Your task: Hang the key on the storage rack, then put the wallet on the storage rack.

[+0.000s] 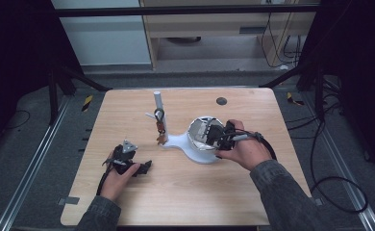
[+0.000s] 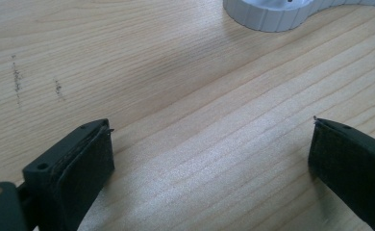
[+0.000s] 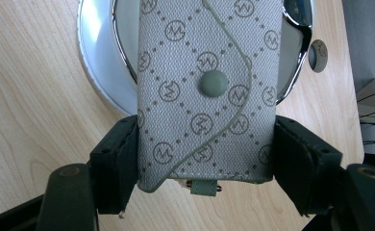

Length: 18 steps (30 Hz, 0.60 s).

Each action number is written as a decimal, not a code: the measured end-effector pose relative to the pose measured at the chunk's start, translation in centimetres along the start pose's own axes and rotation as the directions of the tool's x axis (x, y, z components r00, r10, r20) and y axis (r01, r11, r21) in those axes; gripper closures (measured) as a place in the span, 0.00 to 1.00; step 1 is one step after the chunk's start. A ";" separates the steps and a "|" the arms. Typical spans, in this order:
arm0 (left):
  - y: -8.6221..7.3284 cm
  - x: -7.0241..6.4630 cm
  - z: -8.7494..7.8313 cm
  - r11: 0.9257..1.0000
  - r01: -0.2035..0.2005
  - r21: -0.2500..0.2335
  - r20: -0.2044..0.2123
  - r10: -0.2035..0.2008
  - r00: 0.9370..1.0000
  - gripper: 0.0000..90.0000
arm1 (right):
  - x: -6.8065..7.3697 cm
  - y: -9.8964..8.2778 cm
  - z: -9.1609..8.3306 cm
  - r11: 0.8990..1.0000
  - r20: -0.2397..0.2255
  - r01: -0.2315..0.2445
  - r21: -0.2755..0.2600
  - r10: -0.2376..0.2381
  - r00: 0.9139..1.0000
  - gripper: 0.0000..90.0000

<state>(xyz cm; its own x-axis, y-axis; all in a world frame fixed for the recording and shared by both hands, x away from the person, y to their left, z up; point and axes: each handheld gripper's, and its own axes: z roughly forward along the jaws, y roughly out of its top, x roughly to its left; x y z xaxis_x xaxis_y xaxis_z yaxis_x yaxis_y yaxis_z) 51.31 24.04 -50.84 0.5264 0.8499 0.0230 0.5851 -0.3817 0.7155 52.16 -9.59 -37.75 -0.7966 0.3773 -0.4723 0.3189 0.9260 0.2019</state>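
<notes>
— Fingers (image 3: pixel 120 159) of the right gripper (image 3: pixel 207 139) first: clamped from both sides on a grey patterned pouch (image 3: pixel 207 72), pads flat against its two long edges near the lower end.

— And pointing where?

— Straight up the right gripper view, long axis running away from the pads, snap button facing the camera. Held over a shiny round dish (image 3: pixel 96 62) at the top of that view. Touching the dish or hanging just above: cannot tell.

— Seen from the high view?

— Right of centre. Right gripper (image 1: pixel 219 134) reaching leftward into the dish (image 1: pixel 195 144), hand (image 1: pixel 245 151) just behind it. Dish joined by a white base (image 1: pixel 178 141) to an upright post (image 1: pixel 158 103), with a key ring (image 1: pixel 160 126) hanging on the post.

— Other side?

— Left gripper (image 1: pixel 137 166) low on the table (image 1: pixel 185 202), lower left of the frame, well apart from the dish. Released and holding nothing: jaws wide in the left gripper view (image 2: pixel 209 154), bare wood between, a bit of the white base (image 2: pixel 272 17) at the top edge.

— So, nearer hand?

— Right, plainly; already holding. Probably either setting the pouch down into the dish or lifting it out.

— Room to move?

— Plenty of bare wood toward the bottom of the high view. Tighter to the left: post and key ring near the dish rim. Safest path likely straight back along the pouch's long axis.
</notes>
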 end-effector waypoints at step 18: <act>0.0 0.0 0.0 1.000 0.003 -0.003 0.000 -0.003 1.000 0.01 | -0.3 0.7 0.8 1.000 -0.016 0.006 0.028 -0.005 1.000 0.34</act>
<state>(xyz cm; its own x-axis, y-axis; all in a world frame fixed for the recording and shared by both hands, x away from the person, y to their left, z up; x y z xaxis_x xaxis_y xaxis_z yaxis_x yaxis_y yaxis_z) 51.31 24.01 -50.85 0.5244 0.8512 0.0211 0.5851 -0.3782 0.7174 53.06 -9.04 -38.12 -0.8062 0.3723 -0.4598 0.3285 0.9280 0.1755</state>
